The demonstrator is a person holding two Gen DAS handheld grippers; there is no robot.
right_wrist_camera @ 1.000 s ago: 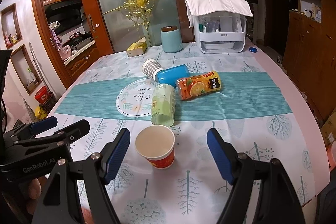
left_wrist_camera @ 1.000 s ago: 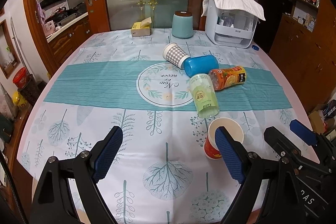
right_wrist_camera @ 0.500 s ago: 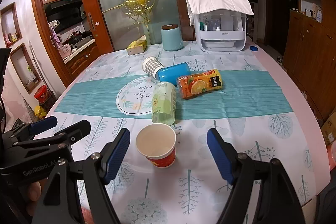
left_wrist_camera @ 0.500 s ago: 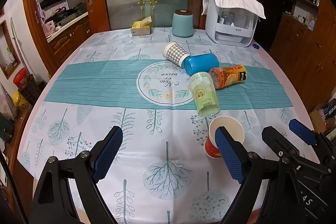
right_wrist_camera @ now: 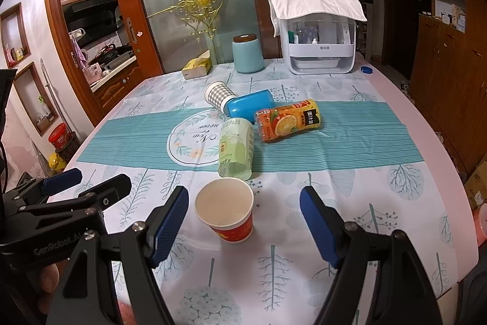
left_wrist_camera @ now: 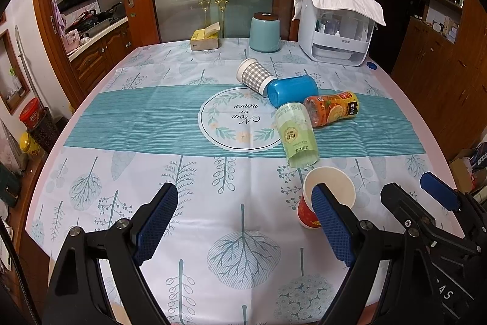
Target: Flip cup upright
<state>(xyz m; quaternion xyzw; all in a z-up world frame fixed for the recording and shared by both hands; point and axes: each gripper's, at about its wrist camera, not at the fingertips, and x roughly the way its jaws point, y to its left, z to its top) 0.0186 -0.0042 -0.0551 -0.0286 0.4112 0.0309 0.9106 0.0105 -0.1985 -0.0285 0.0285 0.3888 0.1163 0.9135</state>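
Note:
A red-and-white paper cup [right_wrist_camera: 225, 212] stands upright, mouth up, on the tablecloth; in the left wrist view [left_wrist_camera: 330, 191] my right finger partly hides it. My right gripper [right_wrist_camera: 243, 221] is open and empty, its fingers either side of the cup, apart from it. My left gripper [left_wrist_camera: 243, 221] is open and empty, to the cup's left. A green cup [right_wrist_camera: 236, 146], a blue cup [right_wrist_camera: 251, 107] and a grey checked cup [right_wrist_camera: 218, 93] lie on their sides behind it.
An orange juice bottle [right_wrist_camera: 289, 121] lies beside the blue cup. At the table's far edge stand a teal canister [right_wrist_camera: 247, 54], a yellow tissue box [right_wrist_camera: 197, 67] and a white appliance under a cloth [right_wrist_camera: 319, 35]. The table's right edge [right_wrist_camera: 432, 142] is near.
Both grippers have pulled back very slightly toward the near table edge. The paper cup and the lying cups have not moved.

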